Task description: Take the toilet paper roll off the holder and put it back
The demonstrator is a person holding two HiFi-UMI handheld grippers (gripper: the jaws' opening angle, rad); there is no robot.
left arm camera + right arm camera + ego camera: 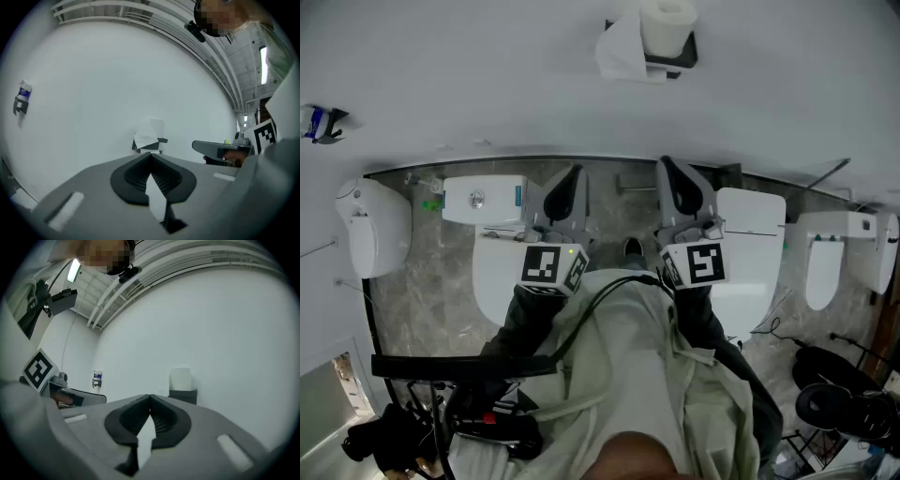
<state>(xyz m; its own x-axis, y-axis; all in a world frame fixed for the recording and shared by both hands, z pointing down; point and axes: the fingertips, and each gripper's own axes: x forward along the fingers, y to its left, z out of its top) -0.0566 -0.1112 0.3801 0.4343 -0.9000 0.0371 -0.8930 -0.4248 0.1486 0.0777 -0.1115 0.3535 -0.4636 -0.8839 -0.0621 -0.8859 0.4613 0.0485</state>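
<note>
A white toilet paper roll (667, 23) stands upright on a black holder (675, 58) fixed to the white wall, with a loose sheet (619, 52) hanging to its left. My left gripper (574, 176) and right gripper (668, 167) are held level side by side, pointing at the wall well short of the roll. In the left gripper view the roll (151, 133) lies beyond the left gripper (151, 154), whose jaw tips meet with nothing between them. In the right gripper view the roll (180, 378) sits right of the right gripper (150, 397), also shut and empty.
Below the grippers, white toilets (487, 202) (750, 244) stand along the wall on a grey stone floor, with others at the far left (375, 225) and right (825, 262). A small blue-and-white fitting (319, 122) is on the wall to the left. Black gear (834, 394) lies on the floor.
</note>
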